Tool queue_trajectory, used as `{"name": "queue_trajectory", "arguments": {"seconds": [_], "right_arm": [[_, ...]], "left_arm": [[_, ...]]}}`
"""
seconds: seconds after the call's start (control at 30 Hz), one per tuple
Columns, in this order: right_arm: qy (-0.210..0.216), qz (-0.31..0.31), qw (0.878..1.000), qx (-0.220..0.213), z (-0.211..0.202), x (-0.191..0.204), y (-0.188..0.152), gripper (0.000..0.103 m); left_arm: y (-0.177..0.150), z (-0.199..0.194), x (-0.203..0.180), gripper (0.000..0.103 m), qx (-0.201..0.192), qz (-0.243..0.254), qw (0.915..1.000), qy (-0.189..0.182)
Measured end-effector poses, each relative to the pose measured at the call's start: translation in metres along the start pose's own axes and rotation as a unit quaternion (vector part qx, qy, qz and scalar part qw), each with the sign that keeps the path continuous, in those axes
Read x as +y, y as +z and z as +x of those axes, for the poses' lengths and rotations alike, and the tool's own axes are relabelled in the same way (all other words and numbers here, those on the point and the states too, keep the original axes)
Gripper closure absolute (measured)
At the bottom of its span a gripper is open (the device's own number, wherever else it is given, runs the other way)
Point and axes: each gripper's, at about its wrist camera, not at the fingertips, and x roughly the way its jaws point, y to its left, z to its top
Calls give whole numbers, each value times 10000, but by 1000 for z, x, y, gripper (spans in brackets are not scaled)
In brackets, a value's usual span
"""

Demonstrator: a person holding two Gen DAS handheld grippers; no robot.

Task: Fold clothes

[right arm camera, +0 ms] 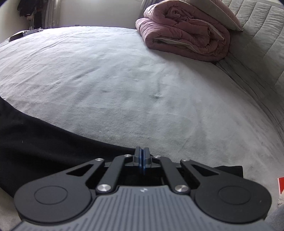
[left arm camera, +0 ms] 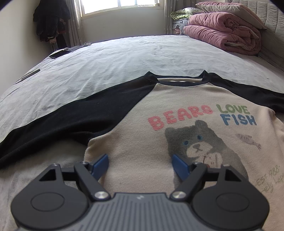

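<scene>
Shirt with cream front and black raglan sleeves lies face up on the grey bed sheet, its collar toward the window, its print reading "BEARS LOVE FISH" above a grey bear. My left gripper hangs just above the cream body near the left underarm, its blue pads spread wide apart and holding nothing. My right gripper sits low over the black sleeve near its cuff end, the blue pads pressed together; whether any cloth is caught between them I cannot tell. Beyond, a rolled pink quilt rests by the padded headboard, a pillow on top. A phone lies at the bed's far left edge, dark clothes hanging in the corner.
</scene>
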Motion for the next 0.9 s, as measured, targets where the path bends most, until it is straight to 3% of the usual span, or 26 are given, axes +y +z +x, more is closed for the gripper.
{"name": "queue_trajectory", "arguments": {"seconds": [0.13, 0.33, 0.43, 0.47, 0.53, 0.67, 0.77, 0.9], "right_arm": [[-108, -15, 9999, -118, 1, -1, 5, 103], [-195, -62, 9997, 161, 21, 6, -6, 101], [-37, 278, 9995, 107, 8, -1, 4, 95], [43, 349, 9994, 73, 3, -3, 6, 90], [279, 358, 9990, 42, -8, -2, 9, 90], [964, -161, 9952, 90, -25, 28, 11, 90], [1607, -671, 9847, 37, -42, 63, 12, 90], [1938, -1021, 9755, 209, -40, 91, 1, 90]], "left_arm": [[0, 0, -1, 22, -3, 4, 10000, 6], [0, -1, -1, 22, -4, 6, 10000, 10], [0, -1, 0, 22, -1, 2, 10000, 8], [0, -1, 0, 22, 1, 1, 10000, 7], [0, -1, 0, 22, 5, -1, 10000, 8], [0, -1, -1, 22, 5, 8, 10000, 14], [0, -1, 0, 22, 7, 8, 10000, 13], [1, -1, 1, 22, 14, 9, 10000, 1]]}}
